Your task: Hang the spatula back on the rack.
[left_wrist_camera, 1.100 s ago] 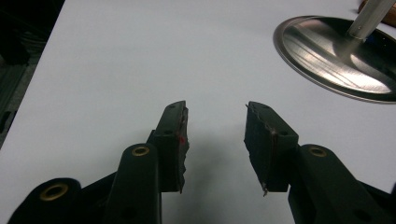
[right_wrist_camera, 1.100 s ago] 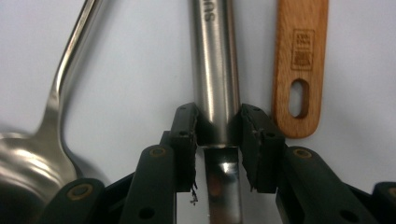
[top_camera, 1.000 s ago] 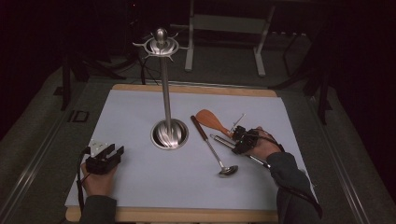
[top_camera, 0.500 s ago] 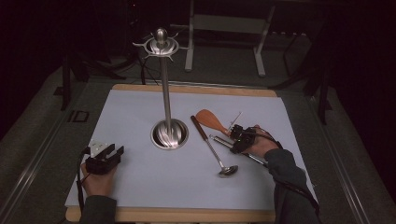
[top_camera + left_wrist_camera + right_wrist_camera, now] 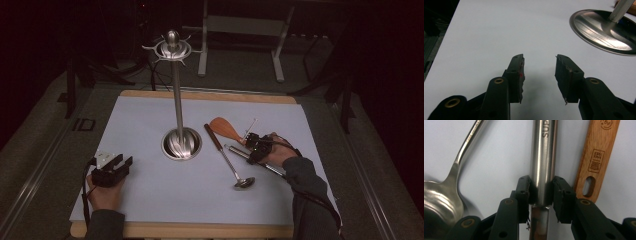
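Observation:
My right gripper is shut on the thick steel handle of a utensil that lies on the white mat; both pads press its sides. A steel ladle lies just left of it, with its bowl toward the person. A wooden spatula lies on the far side, its handle beside my right jaw. My left gripper rests open on the mat at the near left, nothing between its fingers.
A tall steel utensil stand with a hooked ring on top rises from a round base at the mat's middle; that base lies ahead and to the right of my left gripper. A wooden table edge runs along the front.
My right gripper has edged slightly left along the steel handle, still shut on it. The left gripper has not moved.

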A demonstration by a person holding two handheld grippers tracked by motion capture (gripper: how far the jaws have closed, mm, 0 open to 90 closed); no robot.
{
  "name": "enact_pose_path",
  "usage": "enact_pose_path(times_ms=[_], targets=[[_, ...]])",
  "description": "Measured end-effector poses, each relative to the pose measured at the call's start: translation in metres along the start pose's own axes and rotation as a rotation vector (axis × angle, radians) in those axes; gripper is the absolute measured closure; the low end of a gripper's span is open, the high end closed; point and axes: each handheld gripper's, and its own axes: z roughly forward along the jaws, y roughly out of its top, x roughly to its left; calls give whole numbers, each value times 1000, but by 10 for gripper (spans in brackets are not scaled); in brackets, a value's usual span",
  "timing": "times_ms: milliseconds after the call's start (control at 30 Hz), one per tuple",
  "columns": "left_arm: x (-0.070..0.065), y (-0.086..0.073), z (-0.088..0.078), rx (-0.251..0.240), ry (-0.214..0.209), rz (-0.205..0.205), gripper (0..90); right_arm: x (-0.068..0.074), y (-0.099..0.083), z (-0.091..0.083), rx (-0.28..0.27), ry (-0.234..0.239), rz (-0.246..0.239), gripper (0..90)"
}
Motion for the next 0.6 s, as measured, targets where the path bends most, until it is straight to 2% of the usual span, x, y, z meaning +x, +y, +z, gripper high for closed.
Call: enact_pose_path(times_ms=[200, 333, 600], targets=[[0, 0, 0, 1, 3, 1, 591, -1, -8, -2, -57, 6, 22, 690], [0, 0, 0, 1, 5, 3, 591, -1, -11, -12, -90, -7, 20, 689], [-1, 0, 0, 0, 8, 9, 591, 0, -24, -38, -248, -20, 29, 690]])
